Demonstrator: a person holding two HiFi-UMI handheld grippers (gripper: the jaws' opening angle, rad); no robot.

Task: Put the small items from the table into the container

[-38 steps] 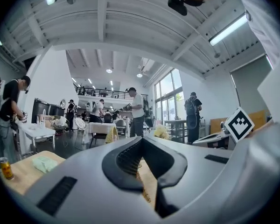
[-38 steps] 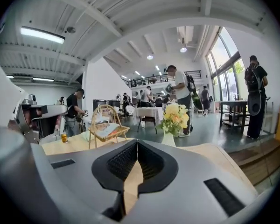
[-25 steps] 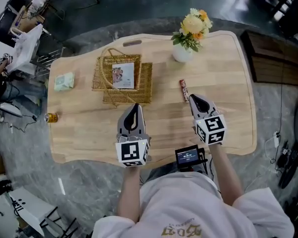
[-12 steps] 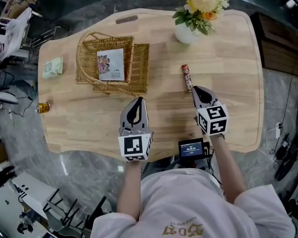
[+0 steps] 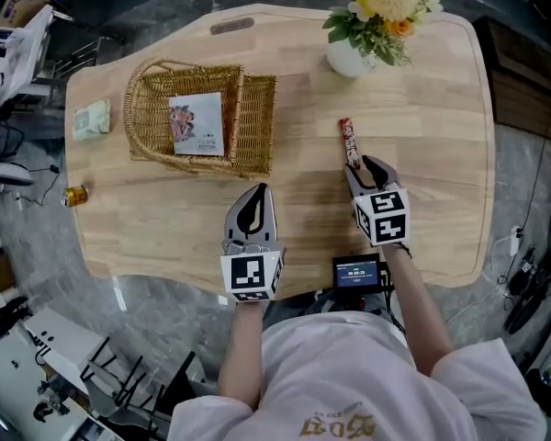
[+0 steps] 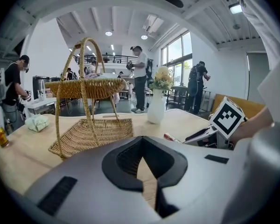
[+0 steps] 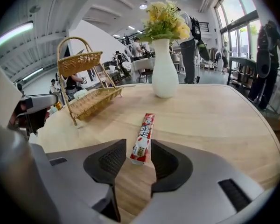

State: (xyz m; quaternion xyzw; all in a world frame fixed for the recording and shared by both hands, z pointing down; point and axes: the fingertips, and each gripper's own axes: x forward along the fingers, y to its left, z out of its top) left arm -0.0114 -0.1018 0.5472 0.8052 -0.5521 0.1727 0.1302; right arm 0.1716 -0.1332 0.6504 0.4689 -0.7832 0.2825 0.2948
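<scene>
**Red-and-white stick packet in the mouth of the right claw**

Red at both ends, white in the middle and printed along its length, the slim stick packet lies flat on the wooden table, right of the wicker basket. Its long axis runs away from the person: the far end points toward the white flower vase, and the near end lies between the jaws of the right claw. Those jaws are opening, and their pads stand just off the wrapper. The left claw hangs over bare wood, its tips together on nothing.
</scene>
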